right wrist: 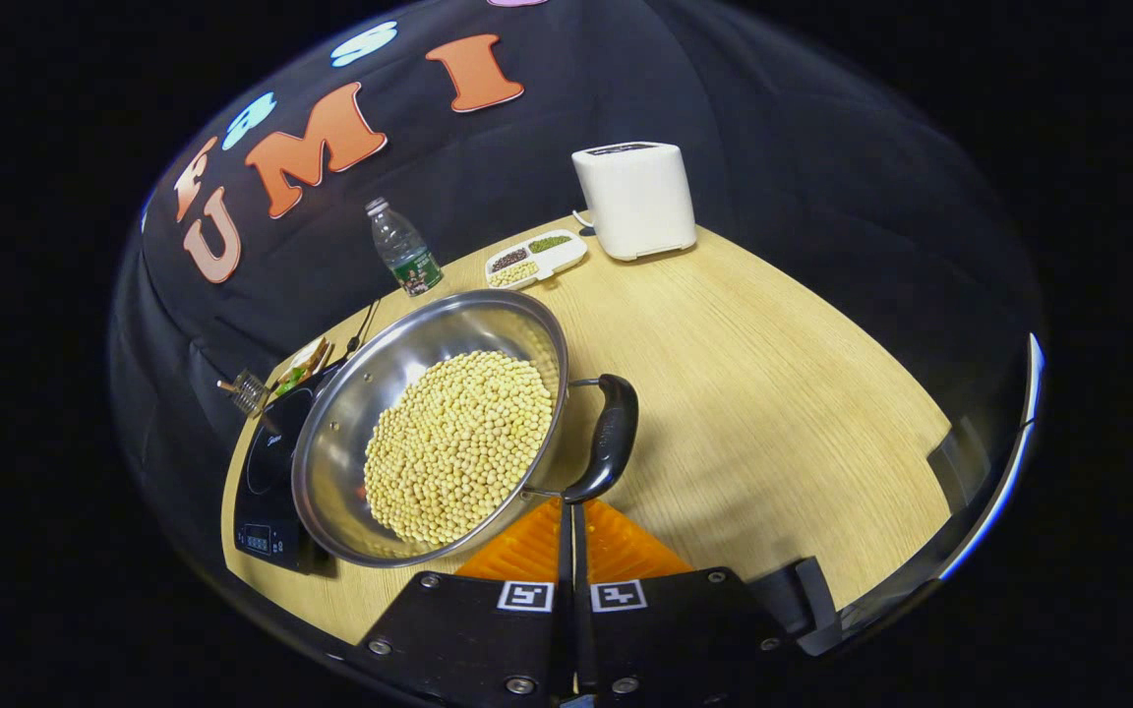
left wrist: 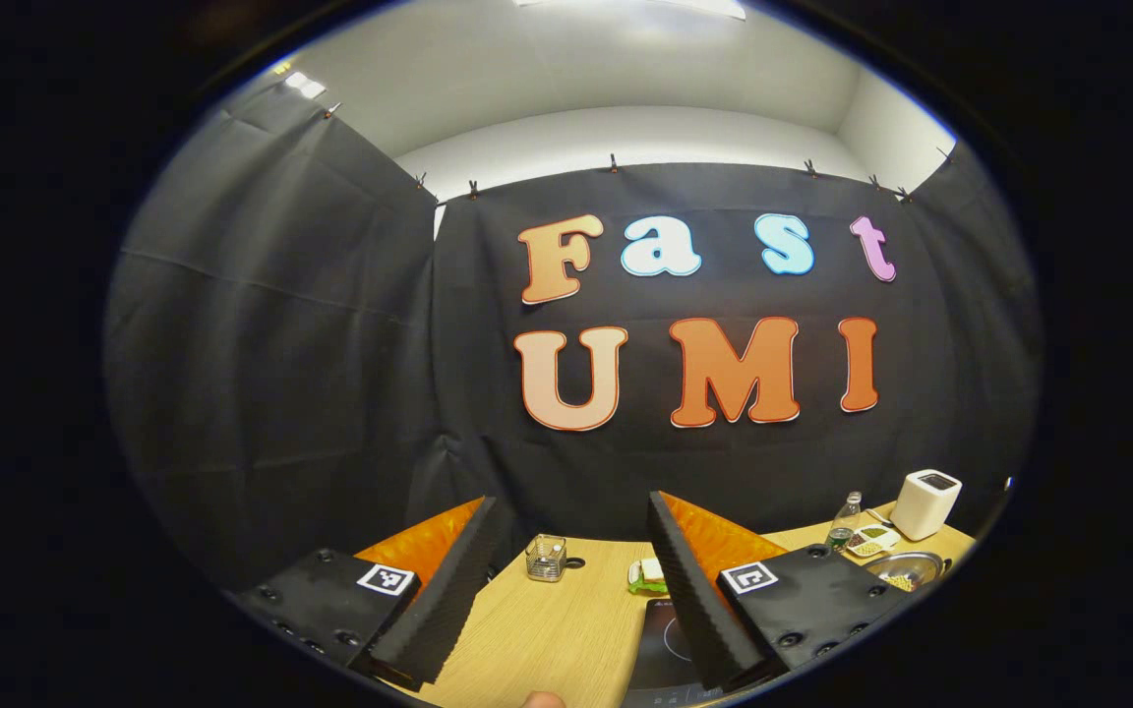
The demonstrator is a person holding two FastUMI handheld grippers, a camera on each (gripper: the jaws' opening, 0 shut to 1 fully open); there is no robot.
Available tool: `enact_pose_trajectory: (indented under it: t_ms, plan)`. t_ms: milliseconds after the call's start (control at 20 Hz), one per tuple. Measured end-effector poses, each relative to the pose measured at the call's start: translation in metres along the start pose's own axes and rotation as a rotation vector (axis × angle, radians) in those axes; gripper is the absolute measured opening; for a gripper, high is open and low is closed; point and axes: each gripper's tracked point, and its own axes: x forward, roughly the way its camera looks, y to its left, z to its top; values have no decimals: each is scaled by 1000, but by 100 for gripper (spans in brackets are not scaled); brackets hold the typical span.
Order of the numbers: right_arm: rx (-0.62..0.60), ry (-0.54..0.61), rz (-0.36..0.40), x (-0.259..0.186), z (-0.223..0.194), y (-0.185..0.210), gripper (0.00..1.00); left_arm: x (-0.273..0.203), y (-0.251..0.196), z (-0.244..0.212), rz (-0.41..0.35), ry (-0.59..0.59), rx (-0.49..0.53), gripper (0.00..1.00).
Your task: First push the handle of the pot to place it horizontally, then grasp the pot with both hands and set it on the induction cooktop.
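Wooden tabletop [right wrist: 773,374] carries one steel pot [right wrist: 350,423] of soybeans [right wrist: 458,447], black handle [right wrist: 611,433] beside clenched right tongs [right wrist: 571,521]; left tongs [left wrist: 566,580] released.

Shiny metal pot [right wrist: 360,413], matt wood-grain table [right wrist: 773,393]

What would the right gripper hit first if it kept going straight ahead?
The right gripper, fingers shut, points at the black handle of the steel pot of soybeans; likely the handle's near end, though depth is unclear.
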Motion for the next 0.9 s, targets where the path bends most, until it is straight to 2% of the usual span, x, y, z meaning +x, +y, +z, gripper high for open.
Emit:
enact_pose_trajectory:
  t_ms: [500,900]
  plan:
    - [10,-19,-14,29,37,-9,0,16,-11,-10,-1,27,15,99]
    - [27,-15,-1,50,61,-12,0,37,-43,-35,-38,79,1,99]
